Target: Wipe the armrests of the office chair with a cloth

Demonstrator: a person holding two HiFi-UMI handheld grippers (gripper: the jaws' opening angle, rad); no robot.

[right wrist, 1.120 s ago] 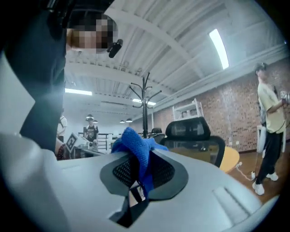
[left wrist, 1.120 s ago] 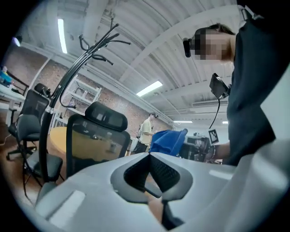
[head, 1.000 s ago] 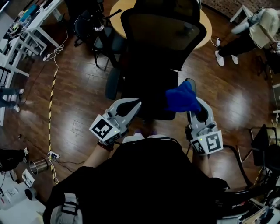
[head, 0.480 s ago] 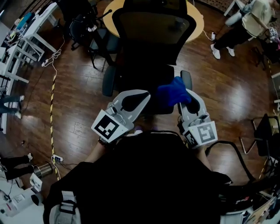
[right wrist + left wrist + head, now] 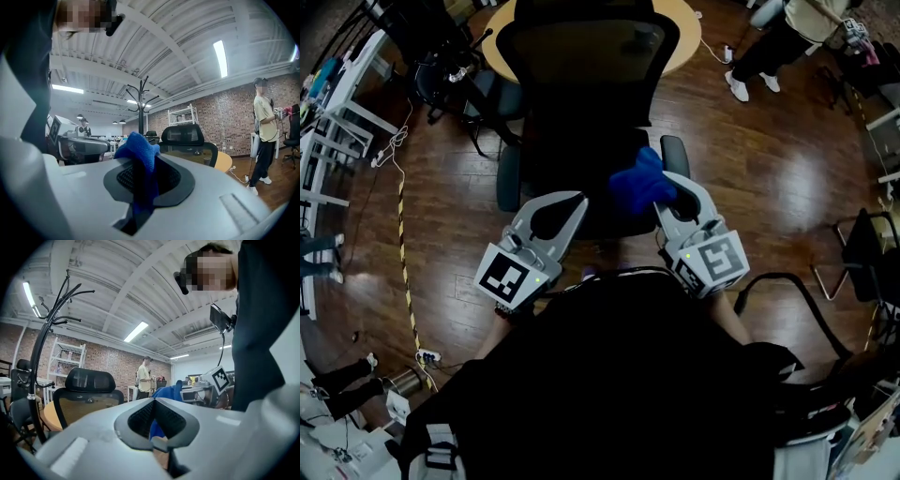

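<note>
While the right gripper point(image 5: 663, 199) is clamped on the blue cloth point(image 5: 637, 183), only a fold of the fabric sits between its jaws. The rest bunches out past the tips as a loose wad. The left gripper point(image 5: 567, 208) has its jaws drawn together with nothing between them. The blue that shows through their slot in the left gripper view is the cloth beyond, carried by the other tool.

The office chair point(image 5: 581, 56) stands just beyond the person, its mesh back on the far side and its seat point(image 5: 572, 169) between the two grippers. The cloth hangs over the seat's right edge, and the right armrest point(image 5: 675, 153) lies just to its right and a little farther off — a narrow dark pad whose long axis runs near to far. Its near end is hidden under the right gripper, and I cannot tell from these views whether the fabric touches the pad or only hangs beside it.

The wad points away from the jaws toward the far left, so its length slants across the armrest's line rather than along it. The left armrest point(image 5: 508, 187) runs the same near-to-far way but lies well apart, across the seat and nearer the empty left gripper.

By my reading, wiping calls for a short shift to the right to bring the cloth onto the right pad, then strokes along its length — the left armrest would need a reach across the seat.
</note>
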